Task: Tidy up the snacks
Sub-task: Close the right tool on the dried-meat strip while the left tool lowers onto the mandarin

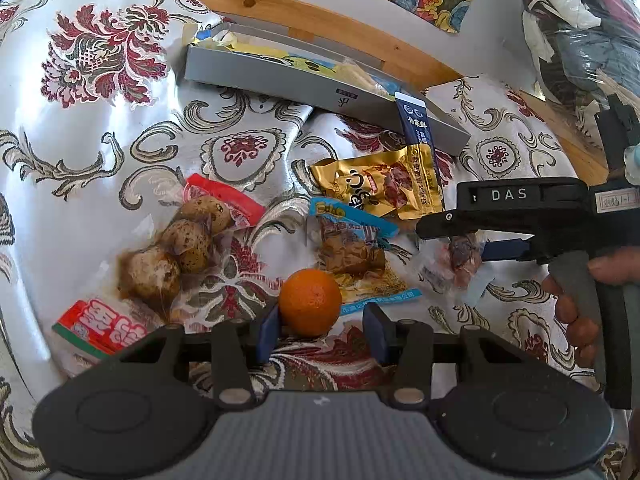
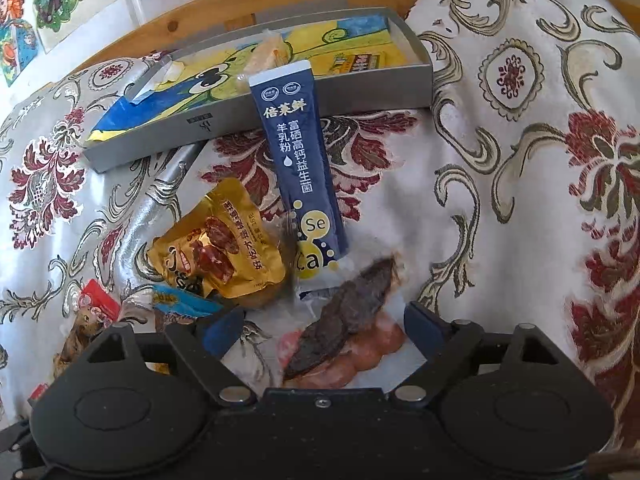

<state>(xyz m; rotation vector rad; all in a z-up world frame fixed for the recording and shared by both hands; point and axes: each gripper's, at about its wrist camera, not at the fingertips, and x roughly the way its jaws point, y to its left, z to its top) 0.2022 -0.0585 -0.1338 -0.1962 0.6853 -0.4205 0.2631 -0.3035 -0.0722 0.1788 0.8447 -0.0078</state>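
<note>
Orange mandarin [image 1: 310, 302], round, btwn fingers

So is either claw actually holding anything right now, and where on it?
Nothing is held. The left claw is open around the orange; the right claw is open over the clear meat packet, gripping neither.

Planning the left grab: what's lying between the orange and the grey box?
In the left wrist view, the blue-topped snack packet and gold packet lie between the orange and grey box.
</note>
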